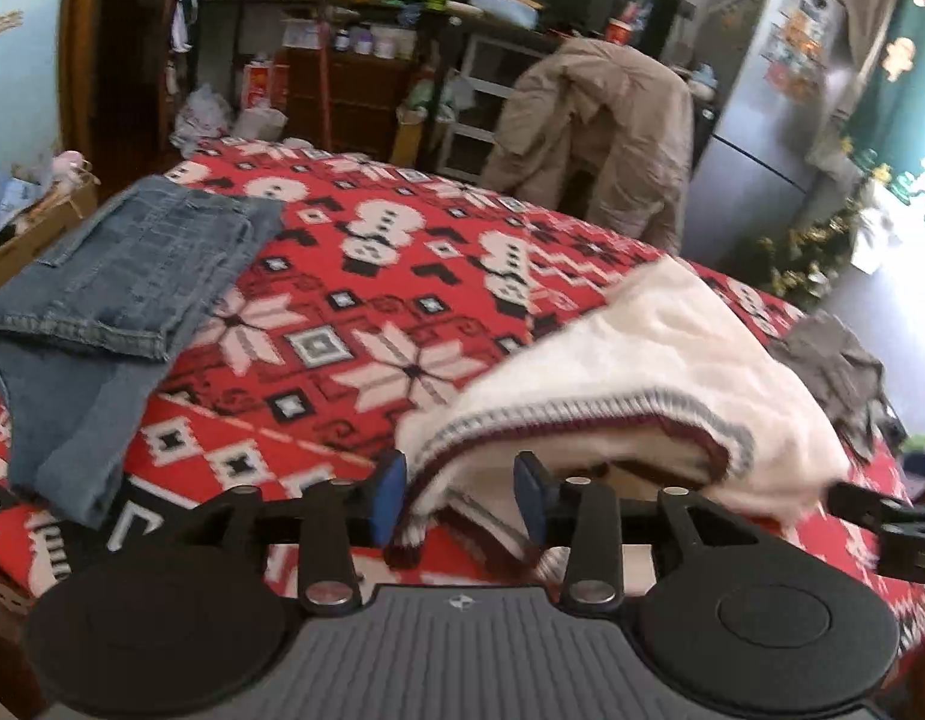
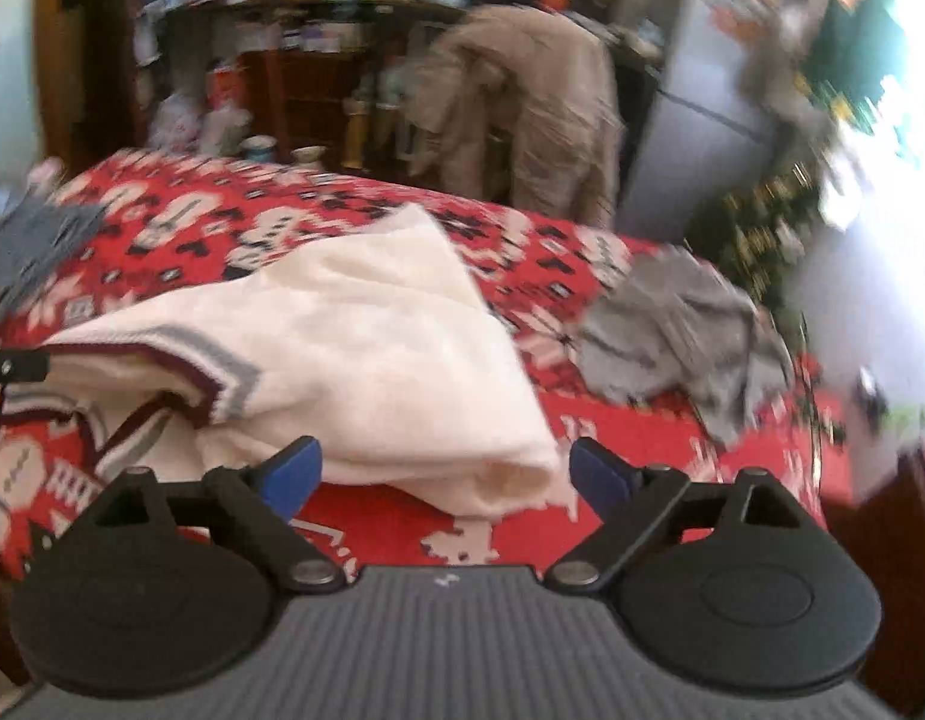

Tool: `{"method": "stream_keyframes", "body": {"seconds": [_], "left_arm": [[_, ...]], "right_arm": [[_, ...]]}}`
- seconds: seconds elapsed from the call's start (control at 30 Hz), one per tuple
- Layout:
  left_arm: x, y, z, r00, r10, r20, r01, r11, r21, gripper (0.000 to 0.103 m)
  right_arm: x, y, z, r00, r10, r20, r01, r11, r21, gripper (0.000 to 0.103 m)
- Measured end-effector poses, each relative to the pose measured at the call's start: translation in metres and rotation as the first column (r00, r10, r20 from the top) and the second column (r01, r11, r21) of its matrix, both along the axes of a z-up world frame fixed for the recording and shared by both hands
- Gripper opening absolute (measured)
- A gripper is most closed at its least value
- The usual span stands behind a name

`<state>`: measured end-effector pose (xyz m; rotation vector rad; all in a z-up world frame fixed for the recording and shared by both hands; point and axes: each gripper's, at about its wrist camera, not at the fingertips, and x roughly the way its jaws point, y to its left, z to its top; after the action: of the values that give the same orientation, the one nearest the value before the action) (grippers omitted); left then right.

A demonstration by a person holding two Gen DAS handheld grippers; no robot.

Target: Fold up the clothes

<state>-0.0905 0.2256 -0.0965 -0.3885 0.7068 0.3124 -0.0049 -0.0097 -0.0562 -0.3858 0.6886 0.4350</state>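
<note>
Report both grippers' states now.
Left gripper: open, striped hem of the white knit sweater between its fingers.
Right gripper: open, holding nothing.

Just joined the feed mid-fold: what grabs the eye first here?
The white sweater with striped trim, bunched in front of both grippers on the red snowman blanket. Folded jeans lie at the left, and a crumpled grey garment at the right.

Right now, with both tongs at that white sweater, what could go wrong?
The left tongs stand open around the striped collar, so it may slip out. The right tongs are wide open beside the white sweater, gripping nothing. The grey garment lies close by and could get dragged along.
</note>
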Motion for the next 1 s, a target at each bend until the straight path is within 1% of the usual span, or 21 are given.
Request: {"method": "stream_keyframes", "body": {"seconds": [0.07, 0.17, 0.37, 0.43, 0.47, 0.5, 0.53, 0.57, 0.6, 0.63, 0.67, 0.7, 0.77, 0.8, 0.83, 0.9, 0.97, 1.0], "left_arm": [[-0.001, -0.001, -0.005, 1.0, -0.002, -0.011, 0.002, 1.0, -0.016, 0.043], [-0.003, -0.002, -0.011, 1.0, -0.006, -0.027, 0.005, 0.999, -0.039, 0.043], [-0.004, -0.007, -0.018, 0.999, -0.037, -0.039, 0.035, 0.998, -0.059, 0.043], [-0.004, -0.009, -0.02, 0.998, -0.048, -0.04, 0.045, 0.997, -0.066, 0.043], [-0.003, -0.009, -0.021, 0.998, -0.052, -0.04, 0.049, 0.996, -0.072, 0.043], [-0.003, -0.009, -0.022, 0.998, -0.056, -0.038, 0.053, 0.995, -0.08, 0.043], [-0.002, -0.01, -0.023, 0.998, -0.06, -0.037, 0.056, 0.994, -0.089, 0.043], [-0.002, -0.01, -0.024, 0.997, -0.064, -0.036, 0.06, 0.994, -0.097, 0.043], [-0.002, -0.011, -0.025, 0.997, -0.068, -0.033, 0.065, 0.993, -0.102, 0.043], [-0.001, -0.012, -0.025, 0.997, -0.074, -0.03, 0.07, 0.992, -0.105, 0.043], [-0.001, -0.013, -0.025, 0.996, -0.08, -0.027, 0.076, 0.991, -0.108, 0.043], [0.0, -0.015, -0.025, 0.996, -0.087, -0.024, 0.084, 0.99, -0.109, 0.043], [0.001, -0.019, -0.025, 0.994, -0.106, -0.016, 0.103, 0.988, -0.115, 0.043], [0.001, -0.021, -0.025, 0.993, -0.115, -0.013, 0.113, 0.986, -0.121, 0.043], [0.002, -0.024, -0.025, 0.992, -0.125, -0.01, 0.123, 0.984, -0.126, 0.043], [0.004, -0.029, -0.024, 0.989, -0.145, -0.003, 0.144, 0.98, -0.135, 0.043], [0.005, -0.033, -0.022, 0.987, -0.162, 0.007, 0.162, 0.977, -0.14, 0.044], [0.006, -0.033, -0.021, 0.987, -0.161, 0.015, 0.161, 0.976, -0.145, 0.044]], "right_arm": [[-0.006, 0.014, -0.005, 0.997, 0.061, 0.044, -0.059, 0.997, -0.053, 0.098], [-0.015, 0.039, -0.015, 0.984, 0.149, 0.096, -0.133, 0.979, -0.152, 0.099], [-0.016, 0.08, -0.043, 0.953, 0.278, 0.119, -0.232, 0.925, -0.301, 0.099], [-0.009, 0.09, -0.05, 0.949, 0.293, 0.111, -0.246, 0.916, -0.316, 0.099], [-0.005, 0.094, -0.053, 0.95, 0.297, 0.1, -0.253, 0.915, -0.313, 0.097], [0.0, 0.097, -0.054, 0.952, 0.296, 0.081, -0.26, 0.919, -0.297, 0.088], [0.004, 0.097, -0.055, 0.955, 0.289, 0.059, -0.264, 0.926, -0.271, 0.083], [0.01, 0.098, -0.054, 0.962, 0.272, 0.032, -0.256, 0.935, -0.244, 0.063], [0.016, 0.097, -0.053, 0.969, 0.245, 0.001, -0.239, 0.947, -0.214, 0.035], [0.022, 0.095, -0.051, 0.976, 0.218, -0.023, -0.218, 0.959, -0.18, 0.025], [0.028, 0.092, -0.049, 0.98, 0.192, -0.046, -0.196, 0.97, -0.142, 0.022], [0.032, 0.087, -0.044, 0.984, 0.165, -0.064, -0.17, 0.981, -0.091, 0.016], [0.04, 0.075, -0.031, 0.986, 0.109, -0.126, -0.104, 0.994, 0.043, 0.012], [0.044, 0.067, -0.024, 0.983, 0.088, -0.161, -0.07, 0.991, 0.118, 0.01], [0.047, 0.061, -0.019, 0.978, 0.078, -0.195, -0.041, 0.982, 0.184, 0.01], [0.054, 0.046, -0.007, 0.957, 0.078, -0.279, 0.013, 0.95, 0.312, 0.009], [0.057, 0.033, 0.003, 0.936, 0.088, -0.34, 0.06, 0.914, 0.401, 0.009], [0.056, 0.03, 0.007, 0.931, 0.096, -0.353, 0.069, 0.902, 0.426, 0.009]]}}
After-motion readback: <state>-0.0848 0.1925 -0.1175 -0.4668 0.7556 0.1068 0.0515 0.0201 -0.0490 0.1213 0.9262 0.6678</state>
